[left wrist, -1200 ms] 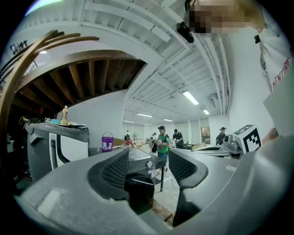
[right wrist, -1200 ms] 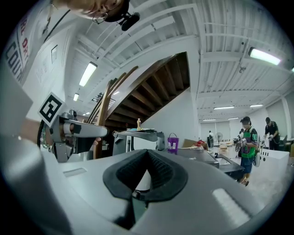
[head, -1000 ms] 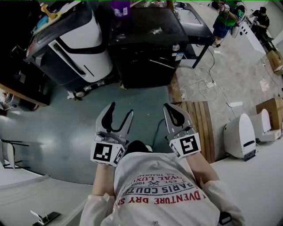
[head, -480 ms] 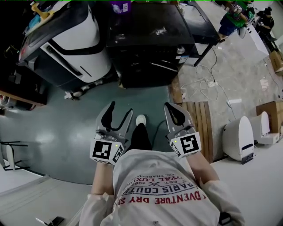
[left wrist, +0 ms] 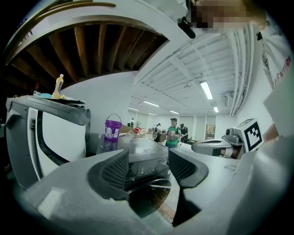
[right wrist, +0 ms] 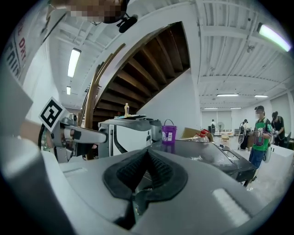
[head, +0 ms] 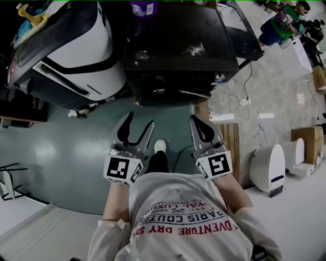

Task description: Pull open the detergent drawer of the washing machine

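Washing machine (head: 178,46) is sitting at top centre of the head view: black box, front panel (left wrist: 147,170) facing the person. Detergent drawer is too small to pick out on that panel, so its state can't be told. Purple bucket (head: 142,7) is standing at the far edge of the machine's top. White appliance (head: 66,51) is standing just beside the machine, upper left of frame. Both grippers are hanging over the green floor (head: 61,148), below the machine in frame and apart from it. Left gripper (head: 140,122): fingers are standing wide, nothing between them. Right gripper (head: 195,120): fingers are pressing together, holding nothing. Person's shoe (head: 160,146) is showing between the two grippers. Wooden planks (head: 232,137) are lying just right of the right gripper.
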The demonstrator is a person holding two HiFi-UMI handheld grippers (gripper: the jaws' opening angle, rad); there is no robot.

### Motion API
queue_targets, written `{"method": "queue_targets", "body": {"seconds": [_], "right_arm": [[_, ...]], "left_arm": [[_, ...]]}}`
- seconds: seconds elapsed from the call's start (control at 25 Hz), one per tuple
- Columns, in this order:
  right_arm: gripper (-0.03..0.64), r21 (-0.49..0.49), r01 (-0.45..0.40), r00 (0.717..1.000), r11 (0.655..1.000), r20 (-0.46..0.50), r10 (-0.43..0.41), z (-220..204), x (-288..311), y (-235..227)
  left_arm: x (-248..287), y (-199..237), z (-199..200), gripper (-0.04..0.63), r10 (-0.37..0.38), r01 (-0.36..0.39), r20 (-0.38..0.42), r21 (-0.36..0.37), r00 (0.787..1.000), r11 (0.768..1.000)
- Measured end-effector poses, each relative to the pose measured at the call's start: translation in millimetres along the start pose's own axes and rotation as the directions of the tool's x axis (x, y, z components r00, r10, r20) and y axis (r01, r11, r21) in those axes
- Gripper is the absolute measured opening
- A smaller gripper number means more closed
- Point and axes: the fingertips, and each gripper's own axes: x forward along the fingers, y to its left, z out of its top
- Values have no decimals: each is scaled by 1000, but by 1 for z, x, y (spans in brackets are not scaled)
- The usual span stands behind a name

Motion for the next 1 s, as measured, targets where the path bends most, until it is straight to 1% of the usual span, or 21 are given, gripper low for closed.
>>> {"method": "queue_targets", "body": {"seconds": [0.16,0.32,0.44,0.56,0.72,0.8,0.84,0.88,0.92,1.0], "right_arm": [[2,-1,-8,1000,1000,-10,8,-4,51,-23],[2,-6,-16,1000,1000,-13,16,-12,88,-41],[2,4,-23,1000,1000,-17,23,-22,108,-53],[2,16,-42,999,999,-26,43,-39,123,-59],[2,39,-75,996,996,-42,77,-66,139,-66],[2,44,-93,994,995,-46,95,-79,146,-68],[2,36,-102,994,994,-47,103,-85,150,-69],[2,25,-109,993,994,-48,110,-92,155,-69],[2,16,-114,992,993,-49,115,-97,159,-69],[2,19,-116,992,993,-45,116,-108,169,-69]], "left_arm": [[44,34,-11,268,6,-7,-35,-10,999,1000],[78,53,-33,270,-11,6,-74,-71,997,997],[98,61,-53,270,-34,20,-94,-139,995,990],[110,66,-76,270,-41,19,-86,-248,995,969],[124,74,-111,270,-39,5,-84,-372,996,928],[133,78,-126,281,-45,10,-71,-435,997,900],[137,80,-132,281,-48,13,-62,-474,997,881],[142,82,-139,281,-51,16,-54,-517,997,856],[147,85,-145,281,-51,18,-44,-562,998,827],[157,93,-160,281,-43,23,-15,-647,999,762]]}}
